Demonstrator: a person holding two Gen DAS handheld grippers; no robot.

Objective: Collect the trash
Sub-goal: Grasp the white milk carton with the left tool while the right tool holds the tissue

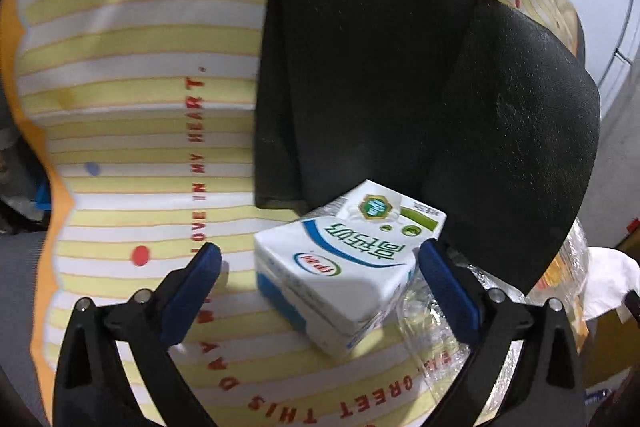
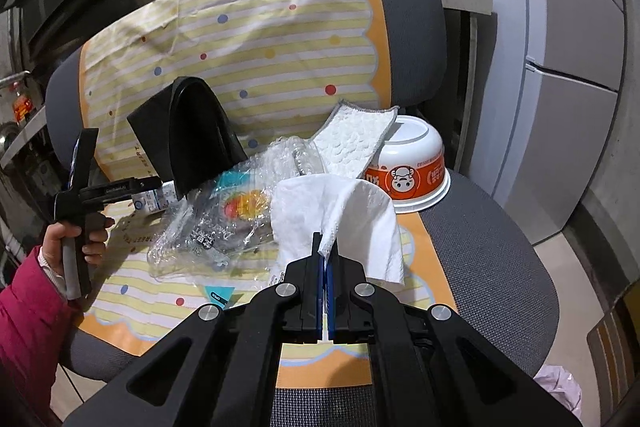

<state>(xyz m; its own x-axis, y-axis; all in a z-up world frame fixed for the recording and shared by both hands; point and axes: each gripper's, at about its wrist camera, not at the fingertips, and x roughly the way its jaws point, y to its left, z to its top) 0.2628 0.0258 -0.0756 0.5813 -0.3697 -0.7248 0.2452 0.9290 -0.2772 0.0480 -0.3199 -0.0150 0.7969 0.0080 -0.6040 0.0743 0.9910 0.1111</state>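
Left gripper (image 1: 320, 267) is straddling a white, blue-printed milk carton (image 1: 344, 267) while the right gripper (image 2: 326, 251) is pinching a white paper tissue (image 2: 344, 219).

The left jaws are spread wide, pads clear of the carton lying on the yellow-striped cloth (image 1: 140, 107) beside the black folded bag (image 1: 400, 87). If they are closing off-centre, the right pad may be snagging the crinkled clear plastic wrapper (image 1: 424, 311) or skidding the carton away; the tissue, held by one corner, may be tearing loose.

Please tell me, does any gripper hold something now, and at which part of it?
The right gripper pinches the tissue by its lower edge. The left gripper holds nothing; its open fingers flank the carton.
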